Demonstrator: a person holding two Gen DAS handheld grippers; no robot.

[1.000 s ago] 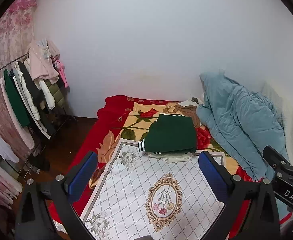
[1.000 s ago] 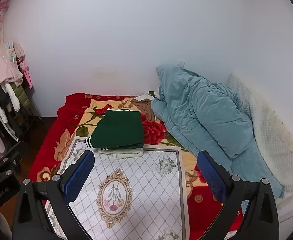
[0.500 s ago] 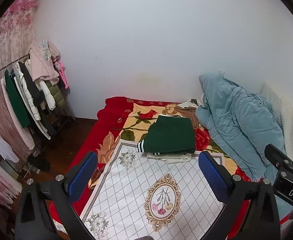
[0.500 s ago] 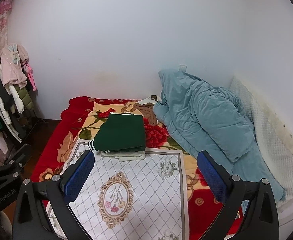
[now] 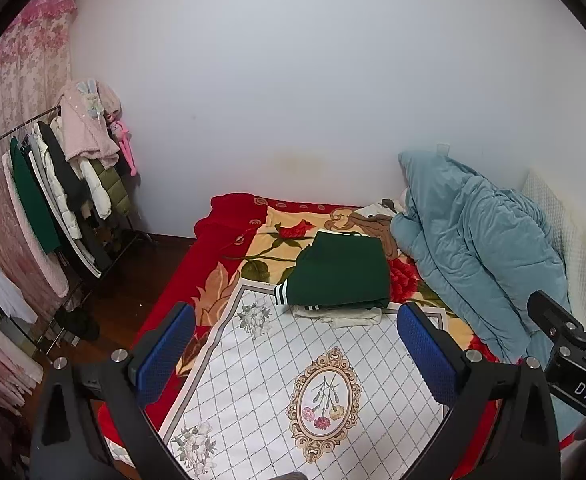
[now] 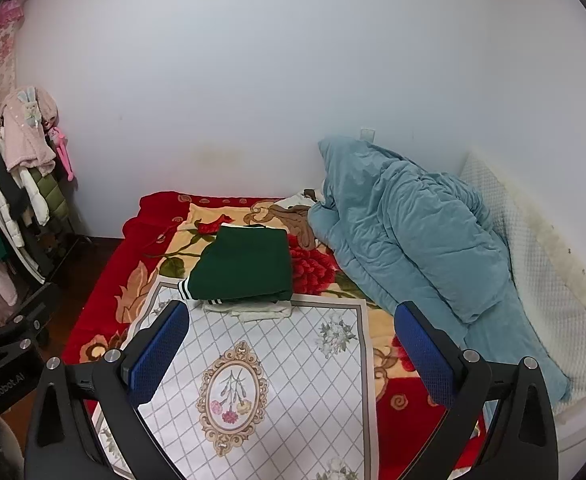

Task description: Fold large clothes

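A folded dark green garment (image 5: pixel 341 272) with white-striped cuffs lies on a folded pale garment (image 5: pixel 345 314) at the far edge of a white checked cloth (image 5: pixel 293 392) on the bed. It also shows in the right wrist view (image 6: pixel 245 268). My left gripper (image 5: pixel 295 350) is open and empty, held above the near part of the cloth, well short of the garments. My right gripper (image 6: pixel 289 354) is open and empty, beside it to the right. A brown garment (image 5: pixel 377 226) lies crumpled behind the green one.
A red floral blanket (image 5: pixel 221 240) covers the bed. A bunched blue quilt (image 5: pixel 473 240) lies along the right side by a white pillow (image 6: pixel 533 248). A clothes rack (image 5: pixel 53 184) with hanging coats stands on the left by the wall.
Both grippers have drawn back and lifted a little, so the bed and the folded green garment sit slightly farther away. Both stay open and empty.
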